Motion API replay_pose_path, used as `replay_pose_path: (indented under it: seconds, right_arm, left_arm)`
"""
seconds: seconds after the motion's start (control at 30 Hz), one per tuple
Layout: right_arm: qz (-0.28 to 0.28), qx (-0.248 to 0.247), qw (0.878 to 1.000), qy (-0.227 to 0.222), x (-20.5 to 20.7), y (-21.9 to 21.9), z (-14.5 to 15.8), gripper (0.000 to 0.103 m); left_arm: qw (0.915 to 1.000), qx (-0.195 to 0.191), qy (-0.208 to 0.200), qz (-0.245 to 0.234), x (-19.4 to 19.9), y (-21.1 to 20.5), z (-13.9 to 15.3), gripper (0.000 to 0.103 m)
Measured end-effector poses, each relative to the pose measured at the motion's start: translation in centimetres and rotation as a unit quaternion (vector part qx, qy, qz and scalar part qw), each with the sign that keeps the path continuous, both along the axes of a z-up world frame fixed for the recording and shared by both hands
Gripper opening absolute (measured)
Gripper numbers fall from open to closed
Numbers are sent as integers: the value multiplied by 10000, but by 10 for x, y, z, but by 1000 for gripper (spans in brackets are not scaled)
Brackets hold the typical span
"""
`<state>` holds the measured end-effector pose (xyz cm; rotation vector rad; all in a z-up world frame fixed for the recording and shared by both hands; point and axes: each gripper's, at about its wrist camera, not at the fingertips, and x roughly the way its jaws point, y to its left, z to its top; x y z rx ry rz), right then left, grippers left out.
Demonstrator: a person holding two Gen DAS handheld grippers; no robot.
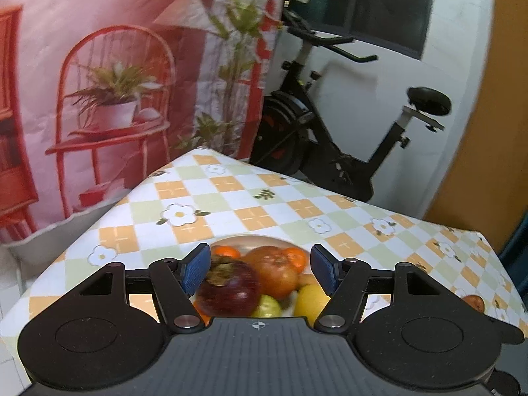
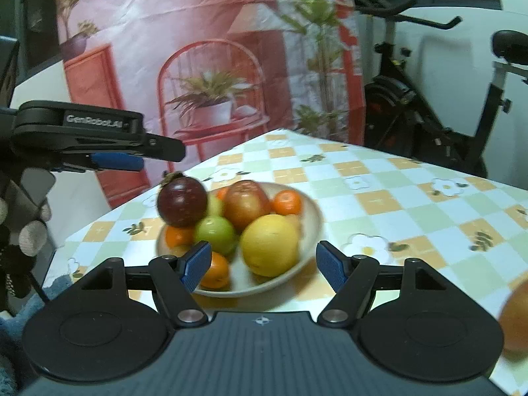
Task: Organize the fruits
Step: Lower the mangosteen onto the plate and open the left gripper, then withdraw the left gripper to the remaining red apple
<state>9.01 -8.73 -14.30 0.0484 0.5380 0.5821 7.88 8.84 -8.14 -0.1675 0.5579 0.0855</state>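
A beige bowl [image 2: 313, 217] on the checked tablecloth holds a dark purple mangosteen [image 2: 182, 202], a red apple [image 2: 247, 204], a yellow lemon [image 2: 269, 245], a green fruit [image 2: 216, 233] and several small oranges [image 2: 287, 202]. My right gripper [image 2: 263, 265] is open and empty, just in front of the bowl. My left gripper [image 1: 260, 269] is open above the bowl, with the mangosteen [image 1: 229, 285] below and between its fingers, apparently free of them. The left gripper also shows in the right wrist view [image 2: 132, 155], above and left of the mangosteen.
The table [image 1: 250, 198] carries a checked cloth with flowers. One reddish fruit [image 2: 516, 313] lies on the cloth at the right, also seen in the left wrist view [image 1: 475, 302]. An exercise bike [image 1: 330, 115] and a printed backdrop [image 1: 115, 82] stand behind the table.
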Motion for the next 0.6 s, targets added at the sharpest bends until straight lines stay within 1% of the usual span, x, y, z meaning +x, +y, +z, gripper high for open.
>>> replay_pose_path:
  seconds: [0.1, 0.3, 0.6]
  right_arm:
    - [-197, 44, 9998, -69, -4, -16, 0, 73]
    - [-638, -67, 9975, -307, -15, -49, -3, 73]
    - [-1331, -247, 9888, -623, -23, -100, -5, 76]
  left_arm:
    - [9998, 49, 7, -194, 2, -16, 2, 71]
    - [9980, 53, 78, -626, 12, -50, 1, 71]
    - [9894, 48, 311, -1419, 33, -113, -14, 72]
